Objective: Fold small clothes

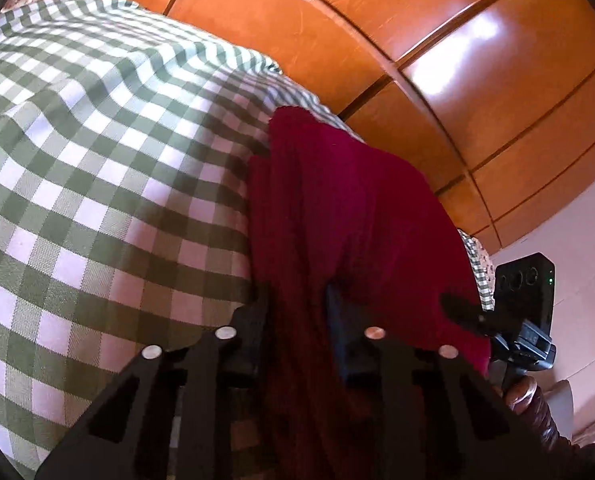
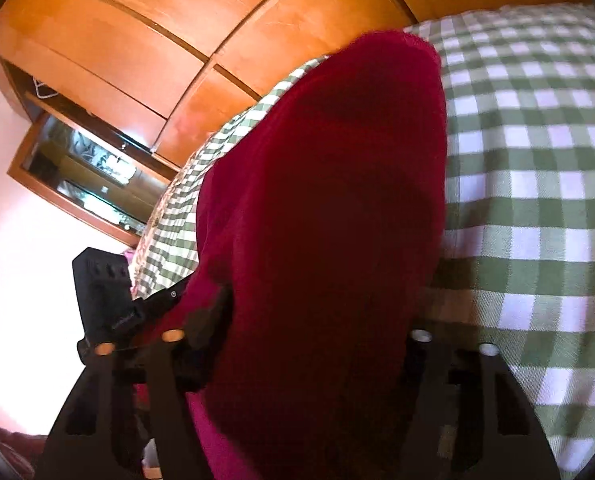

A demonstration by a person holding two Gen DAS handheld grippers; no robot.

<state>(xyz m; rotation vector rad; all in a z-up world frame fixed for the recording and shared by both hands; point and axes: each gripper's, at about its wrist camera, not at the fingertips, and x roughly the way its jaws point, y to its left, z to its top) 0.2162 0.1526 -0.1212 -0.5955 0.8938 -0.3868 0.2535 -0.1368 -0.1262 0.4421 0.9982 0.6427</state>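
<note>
Red garment [image 1: 337, 208] draped over green-checked bed [image 1: 97, 160], bunched between both grippers. Left gripper [image 1: 297, 304] clenched on cloth; right gripper [image 2: 321, 320] buried in cloth, jaws' state impossible to tell. Orange wardrobe [image 1: 417, 40] beyond; mirror [image 2: 89, 172] far left.

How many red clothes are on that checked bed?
1: a single dark red garment lies on the green checked cover, its near edge caught in both grippers' jaws. More could be hidden beneath.
</note>
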